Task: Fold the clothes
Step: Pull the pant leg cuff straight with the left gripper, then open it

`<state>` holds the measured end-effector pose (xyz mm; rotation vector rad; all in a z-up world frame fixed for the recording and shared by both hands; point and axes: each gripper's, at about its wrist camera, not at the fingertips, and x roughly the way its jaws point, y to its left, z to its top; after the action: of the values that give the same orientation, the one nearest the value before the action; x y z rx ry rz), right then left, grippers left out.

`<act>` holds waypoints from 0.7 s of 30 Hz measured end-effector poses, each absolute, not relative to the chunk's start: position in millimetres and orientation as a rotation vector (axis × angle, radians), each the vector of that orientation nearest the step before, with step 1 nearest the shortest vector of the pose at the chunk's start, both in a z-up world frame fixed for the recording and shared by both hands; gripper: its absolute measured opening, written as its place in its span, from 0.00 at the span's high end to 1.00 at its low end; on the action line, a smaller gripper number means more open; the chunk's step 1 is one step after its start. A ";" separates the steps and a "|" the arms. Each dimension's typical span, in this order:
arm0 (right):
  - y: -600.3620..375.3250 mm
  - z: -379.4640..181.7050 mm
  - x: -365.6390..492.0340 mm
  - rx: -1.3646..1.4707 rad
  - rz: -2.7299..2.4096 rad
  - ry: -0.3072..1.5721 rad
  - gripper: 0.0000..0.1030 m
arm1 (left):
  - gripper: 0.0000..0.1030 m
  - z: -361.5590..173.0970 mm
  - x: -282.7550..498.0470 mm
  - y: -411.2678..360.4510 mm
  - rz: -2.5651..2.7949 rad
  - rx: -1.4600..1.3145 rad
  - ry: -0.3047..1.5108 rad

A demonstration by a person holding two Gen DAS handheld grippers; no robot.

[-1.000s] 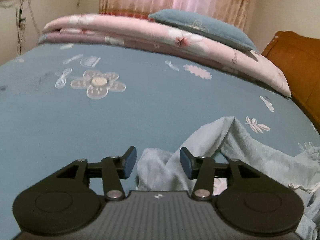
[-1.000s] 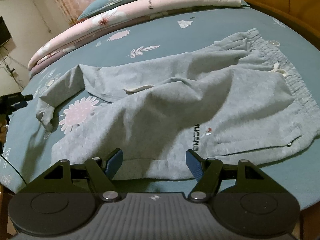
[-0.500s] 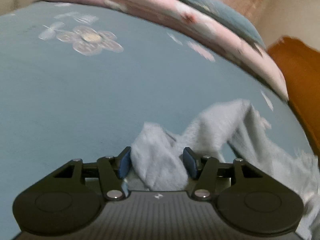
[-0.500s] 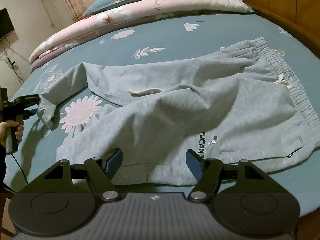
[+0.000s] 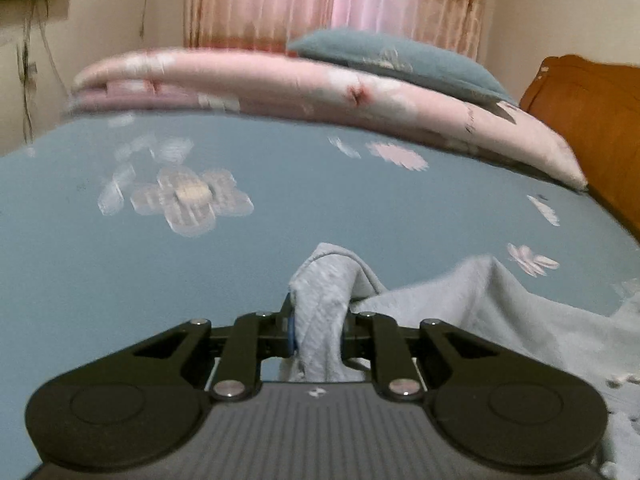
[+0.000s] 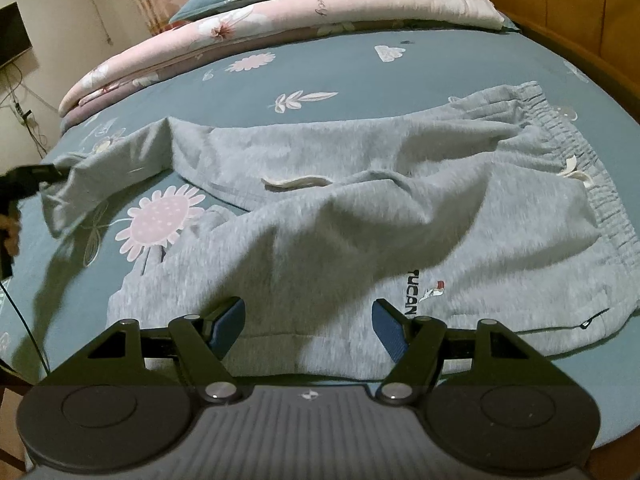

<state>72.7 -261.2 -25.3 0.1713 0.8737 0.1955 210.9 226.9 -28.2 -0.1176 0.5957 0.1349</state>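
Note:
Grey sweat shorts (image 6: 360,208) lie crumpled on the blue flowered bedsheet (image 6: 340,64), waistband to the right, a leg stretched to the left. My left gripper (image 5: 319,326) is shut on the end of that leg (image 5: 324,304) and holds it slightly lifted; it shows in the right wrist view (image 6: 44,172) at the far left. My right gripper (image 6: 308,320) is open and empty, hovering over the near hem of the shorts, jaws wide apart.
A folded pink quilt (image 5: 320,96) and a blue pillow (image 5: 396,60) lie along the far side of the bed. A wooden headboard (image 5: 592,120) stands at the right. Curtains hang behind. The bed's near edge is just below my right gripper.
My left gripper moved onto the leg end and closed on it, then lifted it a little. My right gripper edged closer to the near hem, still open.

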 end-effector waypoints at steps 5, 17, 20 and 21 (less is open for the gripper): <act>-261.3 -24.6 76.9 0.167 0.192 0.869 0.28 | 0.85 -5.6 234.9 237.8 0.191 -0.050 0.554; -273.8 -25.9 93.3 0.181 0.152 0.846 0.28 | 0.83 21.0 264.1 245.0 0.247 -0.026 0.422; -275.4 -30.6 98.4 0.188 0.143 0.850 0.28 | 0.83 13.3 276.3 242.9 0.272 -0.008 0.443; -275.5 -32.4 99.7 0.191 0.144 0.853 0.28 | 0.83 8.5 282.0 244.1 0.280 -0.015 0.464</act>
<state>99.7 -275.5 -32.4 0.1906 0.8530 0.1439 282.0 244.1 8.5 -0.0154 0.4643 0.2797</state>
